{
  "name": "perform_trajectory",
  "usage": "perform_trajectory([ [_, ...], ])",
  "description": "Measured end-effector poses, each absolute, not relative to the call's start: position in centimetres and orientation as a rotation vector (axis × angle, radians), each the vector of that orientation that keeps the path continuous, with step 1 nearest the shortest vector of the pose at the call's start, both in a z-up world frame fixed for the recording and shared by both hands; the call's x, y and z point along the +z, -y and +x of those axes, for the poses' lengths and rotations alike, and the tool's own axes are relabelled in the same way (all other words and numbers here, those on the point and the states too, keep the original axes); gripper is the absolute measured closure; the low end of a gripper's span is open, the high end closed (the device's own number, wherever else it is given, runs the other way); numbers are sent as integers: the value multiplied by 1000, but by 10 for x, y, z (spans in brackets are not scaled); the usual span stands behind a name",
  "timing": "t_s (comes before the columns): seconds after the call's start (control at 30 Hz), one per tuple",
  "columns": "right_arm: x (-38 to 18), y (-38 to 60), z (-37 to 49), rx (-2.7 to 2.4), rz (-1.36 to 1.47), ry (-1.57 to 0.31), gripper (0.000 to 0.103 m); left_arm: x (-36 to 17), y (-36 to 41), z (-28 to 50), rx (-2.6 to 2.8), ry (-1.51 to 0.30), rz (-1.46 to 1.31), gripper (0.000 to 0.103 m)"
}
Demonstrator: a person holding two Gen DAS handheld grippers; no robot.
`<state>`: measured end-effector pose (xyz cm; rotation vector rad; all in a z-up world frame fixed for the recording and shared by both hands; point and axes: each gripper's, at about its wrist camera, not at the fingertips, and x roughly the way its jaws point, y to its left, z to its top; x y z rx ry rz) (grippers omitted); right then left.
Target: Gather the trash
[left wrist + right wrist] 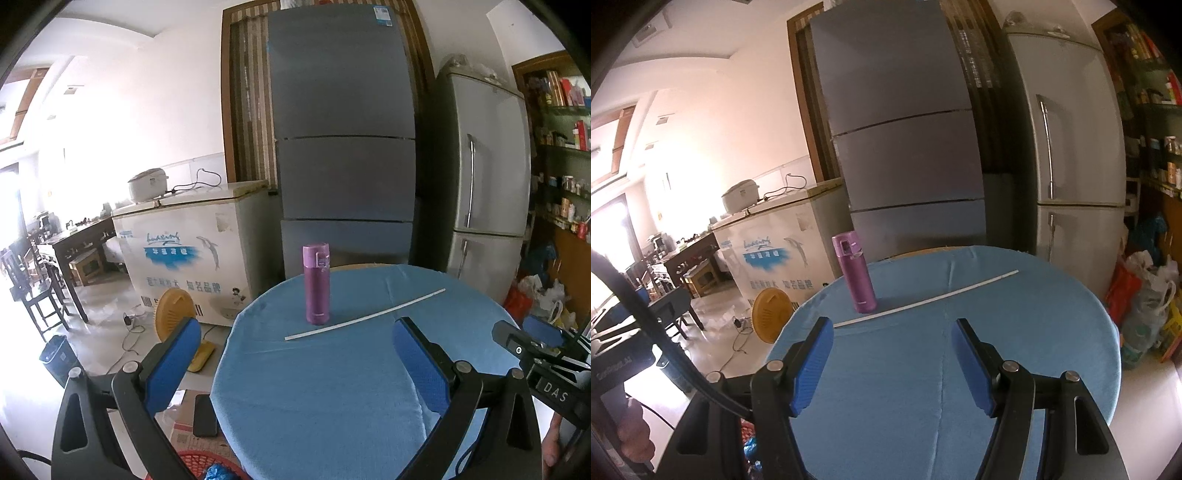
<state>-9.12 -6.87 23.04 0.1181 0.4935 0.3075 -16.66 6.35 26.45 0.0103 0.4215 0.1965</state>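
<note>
Both my left gripper (293, 363) and right gripper (892, 363) hang released, empty. White strip (364, 315) looks light, thin, bendy; I'd pinch mid-length, beside purple flask (316, 282).

A round table (332, 387) under a blue cloth fills the foreground. Behind it stands a tall grey fridge (343, 147), with a silver fridge (487, 177) just beside it on the right. To the left, a white chest freezer (192, 251) carries a rice cooker (147, 184) on its lid. A yellow fan (173, 314) rests on the pale glossy floor (107, 325) before the freezer. Further left are a dark wooden table (74, 240) and a chair (33, 291). Strong daylight washes out the white walls (140, 110) on the left. Shelves (561, 147) of packed goods line the right edge.
</note>
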Motion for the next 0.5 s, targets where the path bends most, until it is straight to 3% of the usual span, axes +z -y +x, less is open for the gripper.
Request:
perform_trajectory([
  [0.5,213,73,-64,286,141,-543,33,248,-61,-137,181,-485,26,0],
])
